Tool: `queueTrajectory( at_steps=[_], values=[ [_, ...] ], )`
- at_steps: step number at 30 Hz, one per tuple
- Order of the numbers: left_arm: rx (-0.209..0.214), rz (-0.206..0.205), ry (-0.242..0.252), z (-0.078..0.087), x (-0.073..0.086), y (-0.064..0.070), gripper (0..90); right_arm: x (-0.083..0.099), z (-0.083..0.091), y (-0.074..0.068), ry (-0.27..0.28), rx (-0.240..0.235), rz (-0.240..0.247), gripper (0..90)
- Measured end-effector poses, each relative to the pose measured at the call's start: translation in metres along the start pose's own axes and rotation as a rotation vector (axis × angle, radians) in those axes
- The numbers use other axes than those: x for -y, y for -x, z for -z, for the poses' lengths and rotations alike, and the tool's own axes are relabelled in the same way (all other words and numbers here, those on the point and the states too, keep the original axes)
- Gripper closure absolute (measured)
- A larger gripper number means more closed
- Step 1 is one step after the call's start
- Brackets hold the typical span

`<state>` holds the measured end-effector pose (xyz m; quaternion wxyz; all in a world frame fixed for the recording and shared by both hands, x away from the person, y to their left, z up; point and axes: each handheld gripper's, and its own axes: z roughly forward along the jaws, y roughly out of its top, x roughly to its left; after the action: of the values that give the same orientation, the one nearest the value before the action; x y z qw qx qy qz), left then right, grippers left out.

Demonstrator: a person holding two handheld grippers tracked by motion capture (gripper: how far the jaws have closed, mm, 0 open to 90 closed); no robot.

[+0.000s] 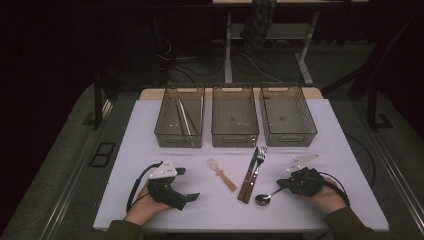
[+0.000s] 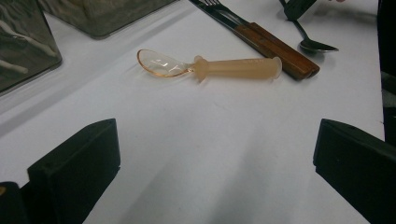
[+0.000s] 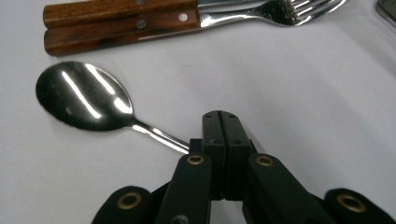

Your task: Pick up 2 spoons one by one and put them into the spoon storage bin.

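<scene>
A translucent orange plastic spoon (image 1: 221, 175) (image 2: 210, 67) lies on the white table, just ahead of my left gripper (image 1: 189, 184) (image 2: 215, 158). That gripper rests low with its jaws wide open and nothing between them. A metal spoon (image 1: 263, 198) (image 3: 84, 95) lies bowl up at the front. My right gripper (image 1: 280, 184) (image 3: 220, 116) is shut, and the spoon's handle runs under its left jaw. A wood-handled knife (image 1: 249, 175) (image 3: 116, 9) and fork (image 1: 258, 165) (image 3: 140, 28) lie side by side between the two spoons.
Three clear bins stand in a row at the back: the left bin (image 1: 179, 134) holds long thin sticks, while the middle bin (image 1: 235, 135) and the right bin (image 1: 290, 134) look bare. The white table (image 1: 325, 150) ends close behind my hands.
</scene>
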<state>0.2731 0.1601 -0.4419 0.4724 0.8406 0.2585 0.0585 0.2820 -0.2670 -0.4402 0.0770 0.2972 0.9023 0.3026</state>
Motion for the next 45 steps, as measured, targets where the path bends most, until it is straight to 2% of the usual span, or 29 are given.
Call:
queueTrajectory(
  at_steps=[9, 28, 37, 40, 43, 45],
  values=[
    [0.002, 0.001, 0.000, 0.000, 0.000, 0.000, 0.0, 0.005, 0.006, -0.002, -0.028, -0.007, 0.000, 89.9],
    [0.003, 0.002, -0.007, -0.001, 0.000, 0.000, 0.0, 0.023, 0.020, -0.011, -0.049, -0.039, 0.001, 89.9],
    [0.002, 0.000, -0.004, -0.001, 0.000, 0.000, 0.0, 0.025, 0.022, -0.013, -0.057, -0.049, 0.002, 89.8],
    [0.003, 0.000, -0.001, -0.001, 0.000, 0.001, 0.0, 0.025, 0.024, -0.011, -0.040, -0.035, -0.005, 86.0],
    [0.003, -0.001, -0.004, -0.001, 0.000, 0.000, 0.0, 0.023, 0.029, -0.009, 0.032, -0.050, -0.021, 80.3],
    [0.002, -0.002, -0.006, -0.001, 0.000, 0.000, 0.0, 0.020, 0.030, -0.008, 0.080, -0.083, -0.049, 72.9]
  ],
)
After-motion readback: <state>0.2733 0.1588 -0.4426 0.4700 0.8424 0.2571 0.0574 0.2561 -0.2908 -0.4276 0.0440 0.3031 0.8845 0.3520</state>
